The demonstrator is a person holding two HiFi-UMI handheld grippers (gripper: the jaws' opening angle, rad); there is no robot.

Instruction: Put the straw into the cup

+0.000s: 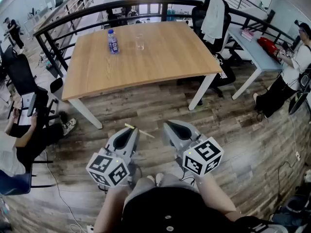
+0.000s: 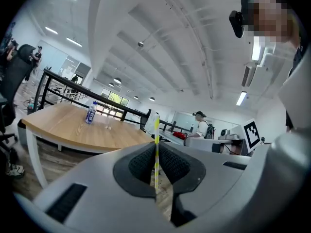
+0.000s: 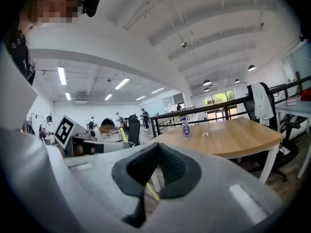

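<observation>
- The left tool [image 1: 131,130] is clamped on the straw [image 1: 142,132]. In the left gripper view its jaws press on the thin yellow-and-white straw [image 2: 156,130], which stands upright between the dark pads [image 2: 141,165].
- From the head view, the straw sticks out sideways from the left tool's tips, one end reaching toward the right tool [image 1: 171,126].
- The right tool is closed with nothing in it. In the right gripper view its jaws meet, and only a bit of the straw [image 3: 151,191] shows beyond them.
- Both tools are held low in front of the person, side by side over the plank floor [image 1: 233,130], well short of the worktop [image 1: 165,62].
- The clear cup [image 1: 140,41] stands upright on the far part of the worktop, with no straw in it.
- A bottle [image 1: 112,41] with a blue label stands near the cup, to its left and apart from it.
</observation>
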